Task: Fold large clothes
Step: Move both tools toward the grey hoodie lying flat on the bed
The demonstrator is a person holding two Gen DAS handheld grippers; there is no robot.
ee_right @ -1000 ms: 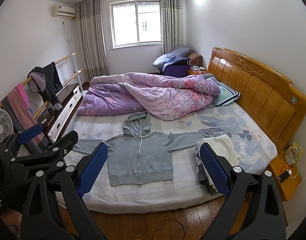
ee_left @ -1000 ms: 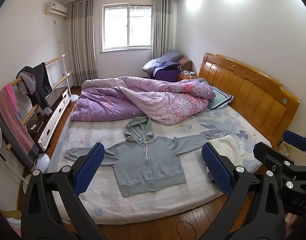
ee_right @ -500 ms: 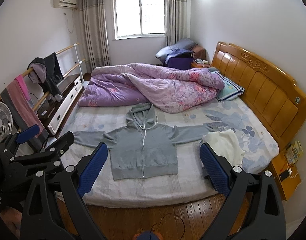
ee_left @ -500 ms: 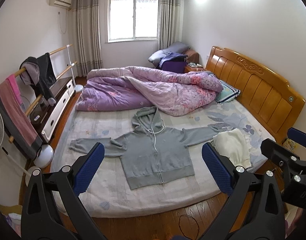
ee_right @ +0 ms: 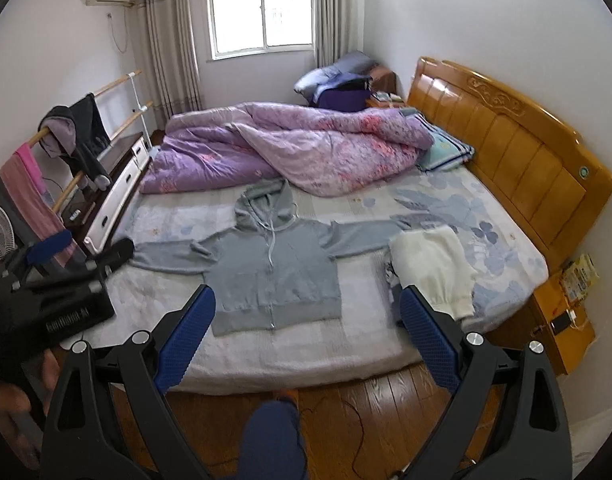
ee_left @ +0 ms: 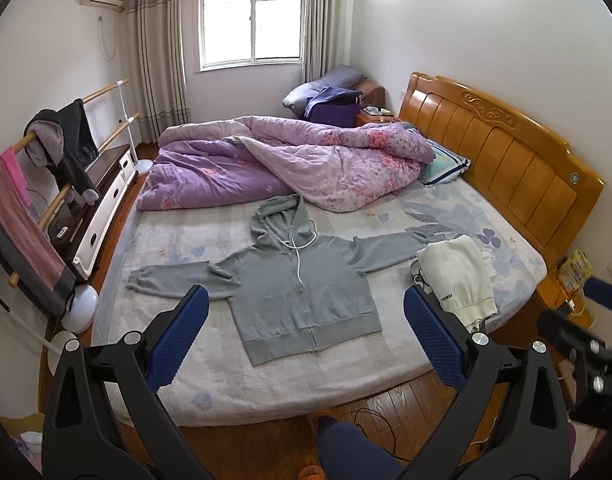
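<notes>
A grey zip hoodie (ee_left: 302,280) (ee_right: 274,268) lies flat on the bed, front up, both sleeves spread wide and the hood pointing to the far side. My left gripper (ee_left: 306,320) is open and held in the air well short of the bed, empty. My right gripper (ee_right: 306,320) is open too, empty, at about the same distance. In the right wrist view the left gripper shows at the left edge with a hand under it. A folded cream garment (ee_left: 458,276) (ee_right: 434,268) rests by the hoodie's right sleeve.
A crumpled purple quilt (ee_left: 286,164) covers the far half of the bed (ee_left: 266,380). The wooden headboard (ee_left: 506,164) is at right, a nightstand (ee_right: 562,320) beside it. A clothes rail (ee_left: 58,152) and a fan (ee_right: 2,236) stand at left. A person's leg (ee_right: 266,440) and a floor cable are below.
Both grippers have pulled back and risen from the bed, so more wooden floor and the person's leg show below. The hoodie has not moved. Both stay open.
</notes>
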